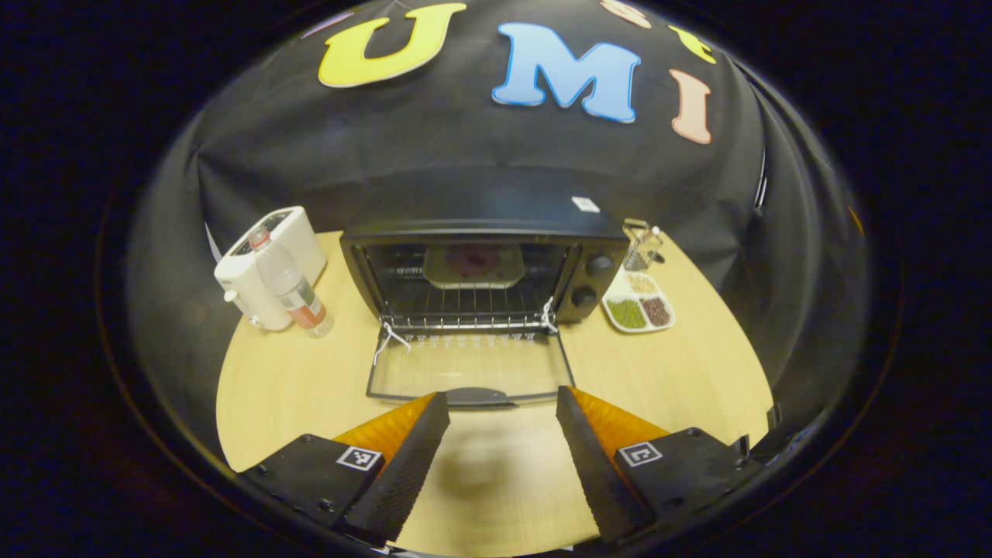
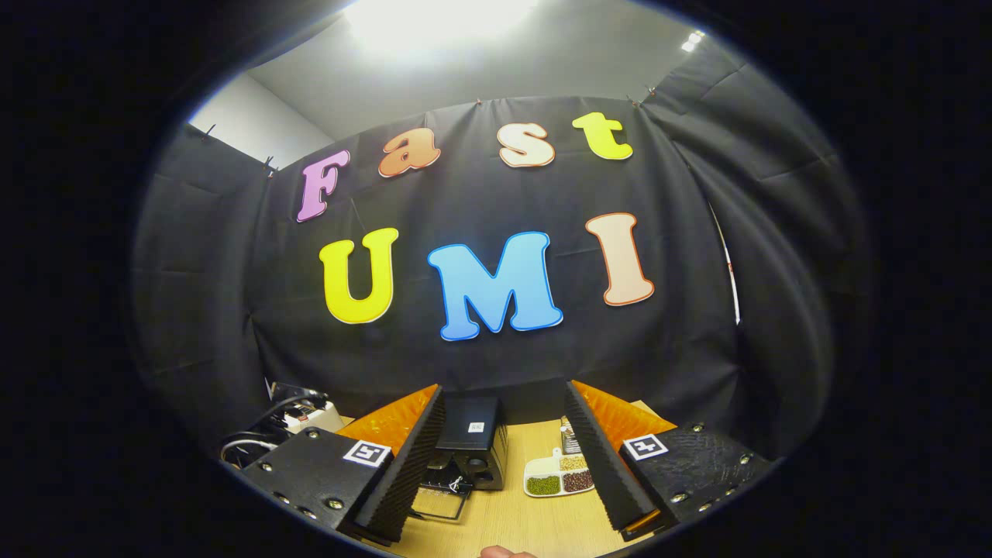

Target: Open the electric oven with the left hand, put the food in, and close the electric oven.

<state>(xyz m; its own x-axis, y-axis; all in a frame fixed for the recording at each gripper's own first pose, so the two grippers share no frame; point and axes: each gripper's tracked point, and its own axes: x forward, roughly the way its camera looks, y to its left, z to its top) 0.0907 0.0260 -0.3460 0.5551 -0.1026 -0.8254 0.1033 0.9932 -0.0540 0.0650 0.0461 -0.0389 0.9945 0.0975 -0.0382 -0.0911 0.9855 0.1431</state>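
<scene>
Two grippers hang empty with fingers spread: the left gripper (image 1: 502,422) just before the electric oven (image 1: 484,267), the right gripper (image 2: 504,446) raised farther back. On the desk (image 1: 682,364) the oven's glass door (image 1: 465,368) lies folded down; a tray (image 1: 474,267) with something dark, probably the food, sits inside.

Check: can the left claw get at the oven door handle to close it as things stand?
Probably yes. The left claw is open and lined up with the door handle of the lowered oven door, with only bare table around it.
</scene>
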